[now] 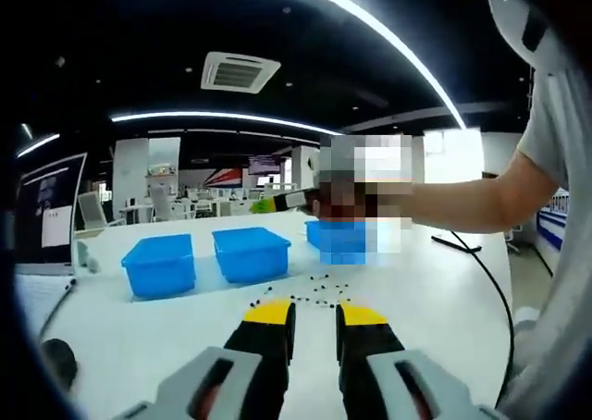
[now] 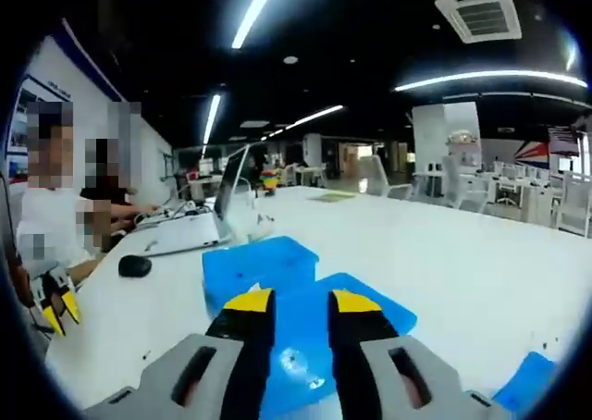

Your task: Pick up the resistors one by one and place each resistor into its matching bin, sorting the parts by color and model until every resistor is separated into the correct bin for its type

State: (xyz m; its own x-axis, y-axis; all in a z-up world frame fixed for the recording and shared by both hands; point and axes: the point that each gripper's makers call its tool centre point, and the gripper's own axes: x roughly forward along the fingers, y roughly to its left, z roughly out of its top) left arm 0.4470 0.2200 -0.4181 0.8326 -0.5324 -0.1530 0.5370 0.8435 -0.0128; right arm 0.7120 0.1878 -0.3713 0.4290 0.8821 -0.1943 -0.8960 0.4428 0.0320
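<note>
Three blue bins (image 1: 251,253) near scattered resistors (image 1: 317,290). Left gripper (image 1: 315,316) parted, empty; right gripper (image 2: 302,302) over bin, grasp indiscernible. Risk: mis-sorting tiny look-alike parts.

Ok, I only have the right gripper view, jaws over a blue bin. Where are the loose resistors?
Observer: In the left gripper view, the resistors lie scattered on the white table, just beyond the left gripper.
Operator: Is that gripper carrying one?
Observer: No, its jaws stand slightly apart with nothing visible between them.
Operator: Where are the bins from that pile?
Observer: Behind it, in a row: the first bin, the second bin and the third bin, with the right gripper held up near the third.
</note>
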